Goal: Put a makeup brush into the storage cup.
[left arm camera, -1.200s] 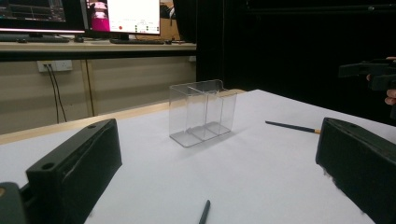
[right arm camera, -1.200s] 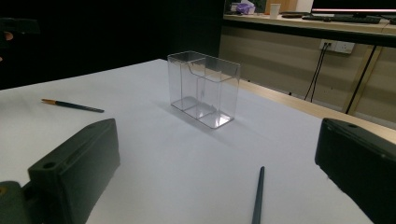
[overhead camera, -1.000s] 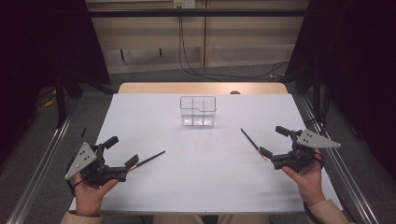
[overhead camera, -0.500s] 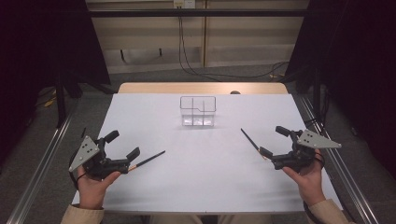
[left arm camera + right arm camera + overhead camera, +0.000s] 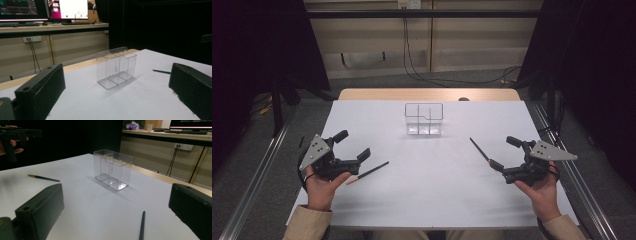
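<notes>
A clear acrylic holder point(image 5: 424, 120) with compartments stands upright and empty at the table's far middle. A thin brush with an orange end point(image 5: 368, 172) lies flat on the white tabletop, just right of my left gripper point(image 5: 352, 145), which is open and holds nothing. A dark brush point(image 5: 479, 150) lies just ahead of my right gripper point(image 5: 505, 152), also open and empty. In the left gripper view the holder point(image 5: 116, 67) stands between the wide-apart jaws. In the right gripper view the holder point(image 5: 112, 170) is ahead, the dark brush point(image 5: 142, 226) is near and the orange-ended brush point(image 5: 43, 178) farther left.
The white table point(image 5: 432, 200) has metal rails along both sides and a wooden strip point(image 5: 427, 94) at its far edge. Cables hang down the wall behind. Desks with monitors point(image 5: 67, 10) stand beyond the table.
My left gripper has risen and moved a little forward, towards the table's middle. The right gripper, both brushes and the holder have stayed put.
</notes>
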The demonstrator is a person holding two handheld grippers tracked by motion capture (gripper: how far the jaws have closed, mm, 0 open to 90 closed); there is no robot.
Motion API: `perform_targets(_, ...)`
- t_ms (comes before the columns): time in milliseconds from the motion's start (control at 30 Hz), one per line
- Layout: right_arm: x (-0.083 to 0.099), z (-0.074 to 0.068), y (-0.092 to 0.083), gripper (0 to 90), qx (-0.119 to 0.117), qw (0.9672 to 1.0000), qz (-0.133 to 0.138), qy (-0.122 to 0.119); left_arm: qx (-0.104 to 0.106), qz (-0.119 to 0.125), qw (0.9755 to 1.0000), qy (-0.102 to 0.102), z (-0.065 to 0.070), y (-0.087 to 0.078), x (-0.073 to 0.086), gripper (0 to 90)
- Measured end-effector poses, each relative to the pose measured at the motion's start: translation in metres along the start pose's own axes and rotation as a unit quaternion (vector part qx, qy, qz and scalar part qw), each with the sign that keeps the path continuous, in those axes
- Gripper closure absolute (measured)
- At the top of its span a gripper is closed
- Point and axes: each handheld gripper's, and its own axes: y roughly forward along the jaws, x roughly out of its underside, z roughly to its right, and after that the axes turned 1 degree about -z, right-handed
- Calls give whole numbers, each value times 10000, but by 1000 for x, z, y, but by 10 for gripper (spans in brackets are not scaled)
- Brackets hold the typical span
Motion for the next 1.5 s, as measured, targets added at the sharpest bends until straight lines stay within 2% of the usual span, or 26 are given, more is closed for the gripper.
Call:
perform_targets(100, 0, 0, 0, 0, 10, 10000, 2, -5, -5, -50, 10000, 56, -3, 5, 0, 4)
perform_targets(333, -1, -2, 2, 0, -56, 10000, 28, -45, -23, -7, 10000, -27, -6, 15, 1, 4)
perform_targets(400, -1, -2, 3, 0, -73, 10000, 45, -34, -46, -58, 10000, 27, -8, 17, 1, 4)
perform_targets(533, -1, -1, 4, 0, -99, 9999, 27, -6, -63, -45, 9999, -70, -10, 18, 2, 4)
perform_targets(700, -1, -2, 5, 0, -126, 9999, 32, -40, -18, -153, 9999, -42, -10, 17, 2, 4)
perform_targets(1100, -3, -4, 6, 0, -148, 9999, 39, -57, 103, -736, 9972, -53, -8, 28, 2, 4)
perform_targets(1200, -2, -5, 5, 0, -163, 9998, 30, -75, 165, -943, 9954, -81, -9, 32, 2, 4)
perform_targets(1300, -2, -5, 3, 0, -143, 9999, 15, -63, 264, -1242, 9919, -99, -11, 36, 2, 4)
perform_targets(1367, -1, -6, 2, 0, -117, 9999, 4, -55, 330, -1493, 9882, -110, -12, 38, 2, 4)
perform_targets(1500, -1, -6, -1, 0, -106, 9999, -6, -36, 404, -1993, 9791, -53, -15, 41, 1, 4)
